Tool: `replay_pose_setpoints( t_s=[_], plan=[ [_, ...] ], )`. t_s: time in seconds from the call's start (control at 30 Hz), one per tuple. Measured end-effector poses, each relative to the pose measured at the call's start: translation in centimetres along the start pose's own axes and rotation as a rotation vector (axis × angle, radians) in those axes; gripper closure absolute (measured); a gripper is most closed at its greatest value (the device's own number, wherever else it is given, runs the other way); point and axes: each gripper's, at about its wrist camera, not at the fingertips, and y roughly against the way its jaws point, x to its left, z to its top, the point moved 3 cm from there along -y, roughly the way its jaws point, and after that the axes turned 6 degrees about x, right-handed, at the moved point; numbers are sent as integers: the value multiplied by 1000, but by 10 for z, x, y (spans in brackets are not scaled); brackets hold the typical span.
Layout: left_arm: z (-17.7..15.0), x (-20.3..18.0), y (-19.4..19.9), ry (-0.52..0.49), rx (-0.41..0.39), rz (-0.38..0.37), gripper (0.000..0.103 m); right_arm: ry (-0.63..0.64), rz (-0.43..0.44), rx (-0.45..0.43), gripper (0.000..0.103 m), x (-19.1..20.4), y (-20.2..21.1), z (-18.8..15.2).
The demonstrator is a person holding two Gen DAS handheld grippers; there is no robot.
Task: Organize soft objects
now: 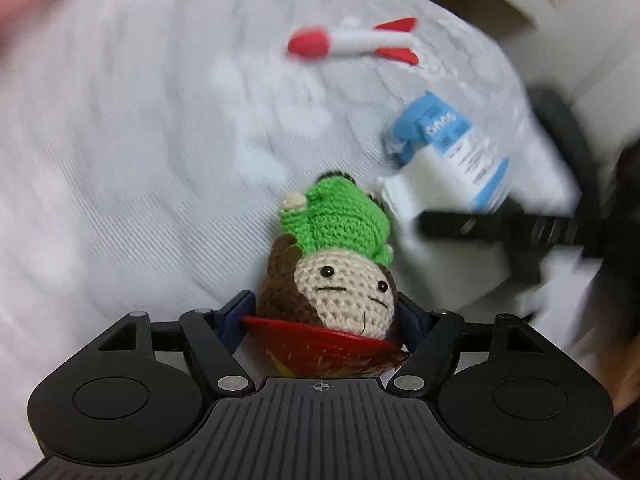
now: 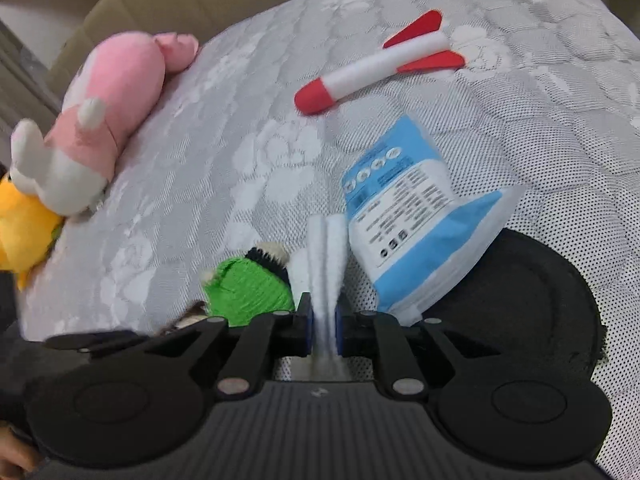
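- Two grippers, both loaded. Left gripper (image 1: 326, 316) clamped on a crochet doll (image 1: 340, 264) at its red base; doll's head nearest the camera, green body pointing outward over the grey quilted mattress (image 1: 140, 160).
- Right gripper (image 2: 323, 320) pinched tight on a white fluffy strip (image 2: 326, 264) standing between its blue pads (image 2: 306, 320).
- Just right of the strip: a blue-and-white pouch (image 2: 412, 220), printed side up, partly over a black round pad (image 2: 540, 292).
- Farther out: a red-and-white rocket toy (image 2: 380, 64) lying flat.
- Far left edge: a pink plush (image 2: 100, 112) touching a yellow plush (image 2: 24, 232).
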Motion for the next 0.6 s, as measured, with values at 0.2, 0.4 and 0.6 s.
replay_pose_setpoints(
  t_s=[0.2,0.4,0.6],
  plan=[
    [-24,-52,0,-437,-39,280,24,-29,114,-66,91,1,17,3],
    [-23,-54,9,-399,-37,182,16,-10,187,54,90,15,-6,-7],
    [-23,-50,10,-374,-20,163,12,-32,72,65,90,2,-7,-5]
  ],
)
